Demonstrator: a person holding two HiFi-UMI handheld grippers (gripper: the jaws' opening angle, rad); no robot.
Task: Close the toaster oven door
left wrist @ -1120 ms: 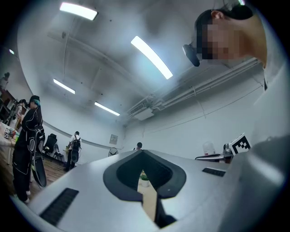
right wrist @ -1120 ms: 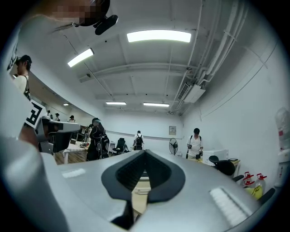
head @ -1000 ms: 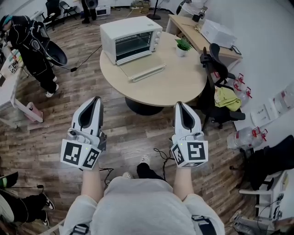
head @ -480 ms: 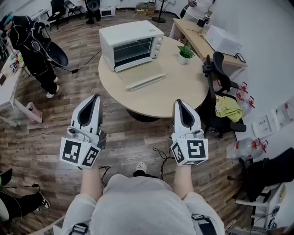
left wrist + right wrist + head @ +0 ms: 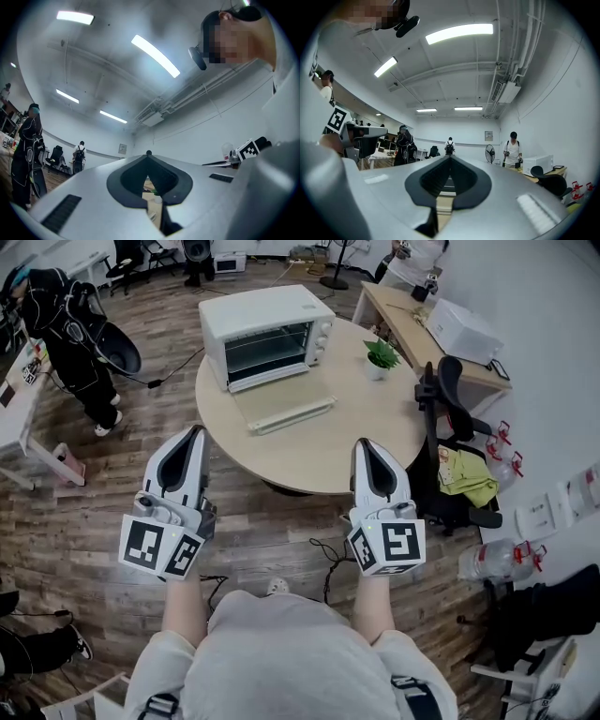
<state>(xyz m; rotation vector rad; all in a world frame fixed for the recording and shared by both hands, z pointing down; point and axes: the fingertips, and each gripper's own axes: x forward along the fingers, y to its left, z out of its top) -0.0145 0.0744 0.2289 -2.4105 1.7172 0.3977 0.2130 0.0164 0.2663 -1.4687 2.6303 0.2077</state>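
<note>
Jaws on both grippers are pressed together with nothing between them. In the head view the left gripper [image 5: 194, 432] and the right gripper [image 5: 363, 443] each taper to a closed point. The left gripper view [image 5: 148, 153] and the right gripper view [image 5: 450, 155] each show the two halves meeting at the tip. The grippers sit side by side, well apart from each other, in front of the person. The left tip shows over the wooden plank floor [image 5: 272, 531], just off the near-left edge of the round beige worktop [image 5: 375, 427]. The right tip shows over the worktop's near edge.

On the far left part of the worktop stands the white boxy toaster oven [image 5: 265, 310], well apart from both grippers. Its glass-fronted door [image 5: 286, 409] is open, hinged down and lying flat on the worktop toward the near side, which leaves the dark cavity exposed. A column of knobs runs down the right of the oven's front. A small green potted plant in a white pot [image 5: 380, 355] stands on the worktop just to the right of the oven.

To the right of the worktop is a black office chair [image 5: 450, 381], with a yellow-green cloth [image 5: 466, 471] nearer on that side. At the far left stands a person in dark clothing [image 5: 70, 329].
</note>
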